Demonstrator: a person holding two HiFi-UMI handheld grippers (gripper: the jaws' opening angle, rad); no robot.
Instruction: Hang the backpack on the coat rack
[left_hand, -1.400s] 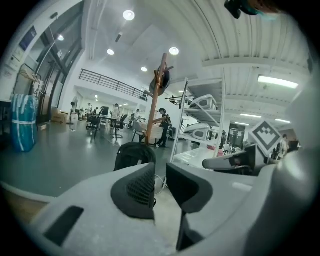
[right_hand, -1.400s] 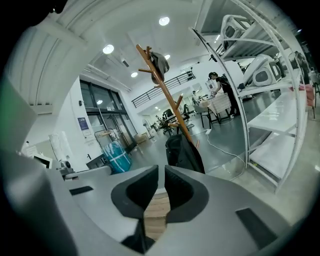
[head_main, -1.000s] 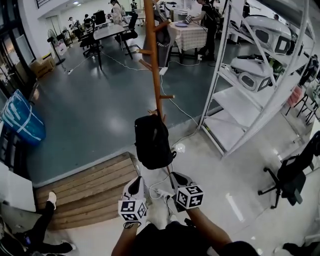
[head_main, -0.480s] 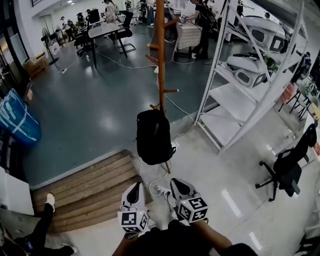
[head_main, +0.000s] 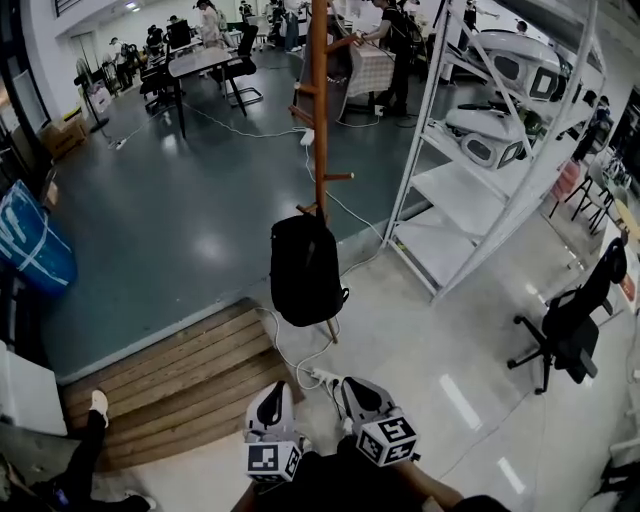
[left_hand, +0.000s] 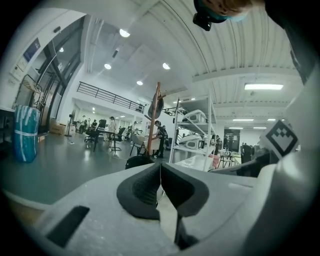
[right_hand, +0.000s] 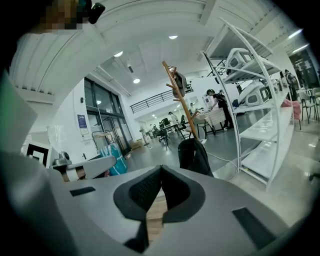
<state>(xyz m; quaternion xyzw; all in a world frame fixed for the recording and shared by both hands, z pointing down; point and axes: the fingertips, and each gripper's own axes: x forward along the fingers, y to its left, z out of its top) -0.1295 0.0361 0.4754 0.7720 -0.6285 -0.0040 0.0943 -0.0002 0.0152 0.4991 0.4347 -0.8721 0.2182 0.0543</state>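
Observation:
A black backpack (head_main: 305, 268) hangs from a low peg of the wooden coat rack (head_main: 319, 100), its bottom close to the floor. Both grippers are near the bottom edge of the head view, well short of the bag. My left gripper (head_main: 272, 398) is shut with nothing in it, and so is my right gripper (head_main: 356, 392). In the left gripper view the backpack (left_hand: 139, 161) peeks over the closed left gripper (left_hand: 160, 172), below the rack (left_hand: 152, 120). The right gripper view shows the backpack (right_hand: 194, 156) hanging on the rack (right_hand: 179, 95) beyond the closed right gripper (right_hand: 161, 182).
A white metal shelf unit (head_main: 470, 150) stands right of the rack. A wooden platform (head_main: 180, 375) lies at the left, with a cable and power strip (head_main: 320, 376) beside it. A black office chair (head_main: 568, 328) is at the right, a blue bag (head_main: 35, 240) at the far left.
Both grippers have drawn back from the rack toward the lower edge of the head view. The backpack stays hanging on its peg and now sits farther off.

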